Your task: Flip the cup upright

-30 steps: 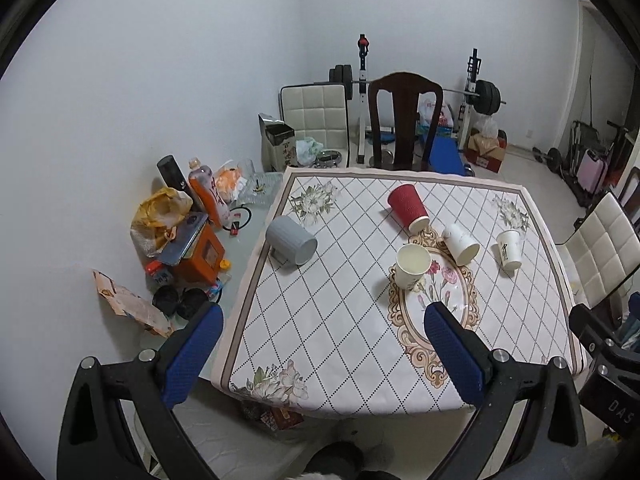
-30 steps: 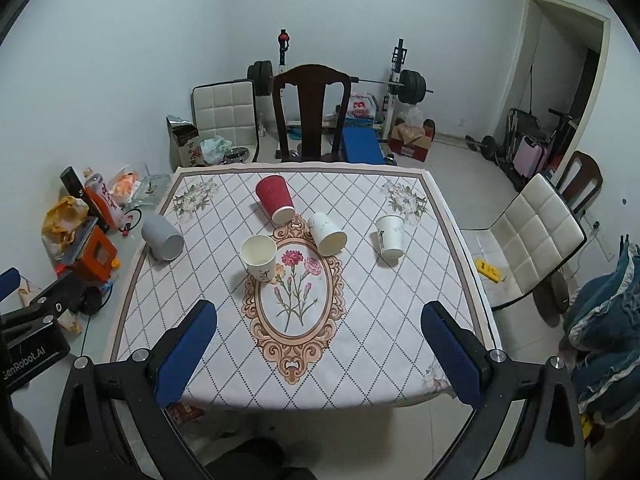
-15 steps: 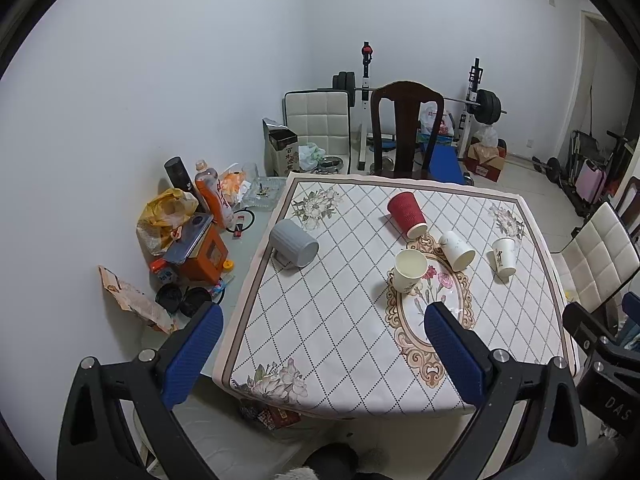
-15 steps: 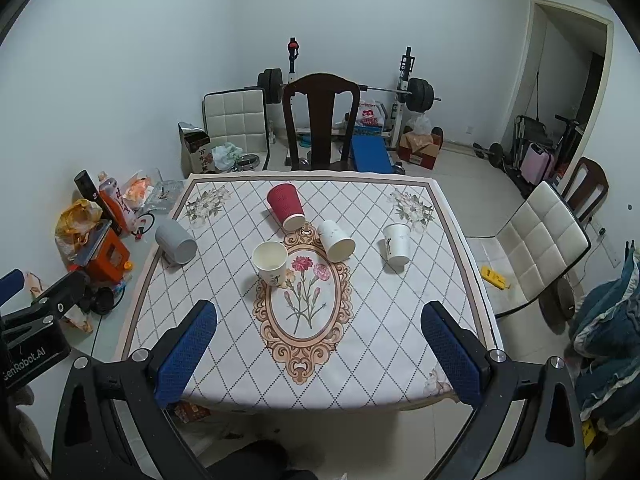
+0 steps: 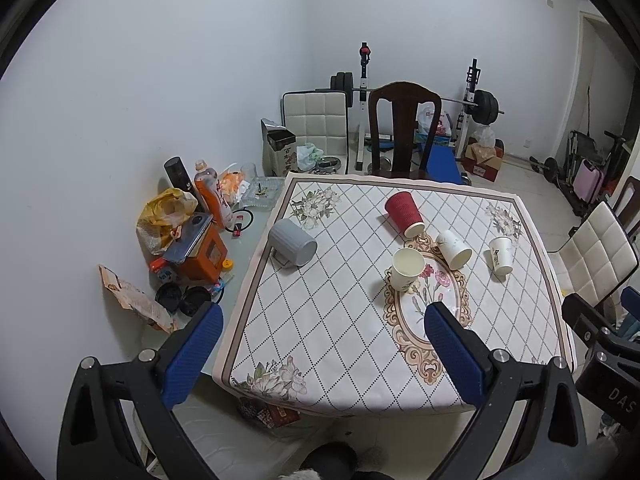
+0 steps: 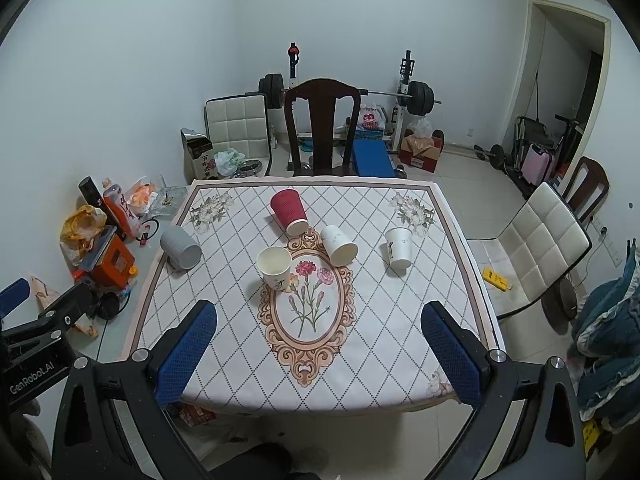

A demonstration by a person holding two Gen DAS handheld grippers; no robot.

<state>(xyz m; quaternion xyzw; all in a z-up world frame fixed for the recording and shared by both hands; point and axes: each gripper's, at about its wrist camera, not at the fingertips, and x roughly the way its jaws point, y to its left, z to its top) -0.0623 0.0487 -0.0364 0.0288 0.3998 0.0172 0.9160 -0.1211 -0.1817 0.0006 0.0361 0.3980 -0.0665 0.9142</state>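
Several cups lie on a table with a patterned cloth [image 6: 360, 320]. A red paper cup [image 6: 289, 211] lies tipped near the far middle. A white cup [image 6: 339, 245] lies on its side beside it. Another white cup [image 6: 398, 248] lies tipped at the right. A cream cup [image 6: 274, 268] near the middle shows its open mouth. A grey mug [image 6: 181, 247] lies on its side at the left edge. The same cups show in the left wrist view: red [image 5: 404, 214], grey [image 5: 292, 242], cream [image 5: 406, 269]. My left gripper [image 5: 320, 356] and right gripper [image 6: 316, 356] are open and empty, held high before the table's near edge.
A dark wooden chair [image 6: 322, 128] stands at the table's far side and a white padded chair [image 6: 536, 252] at the right. Bottles, bags and boxes [image 5: 188, 232] crowd the surface left of the cloth. Weights and a barbell rack [image 6: 408, 92] stand at the back wall.
Both grippers have drawn back and up from the table, so the table and cups look smaller. The cups have not moved. Both grippers stay open.
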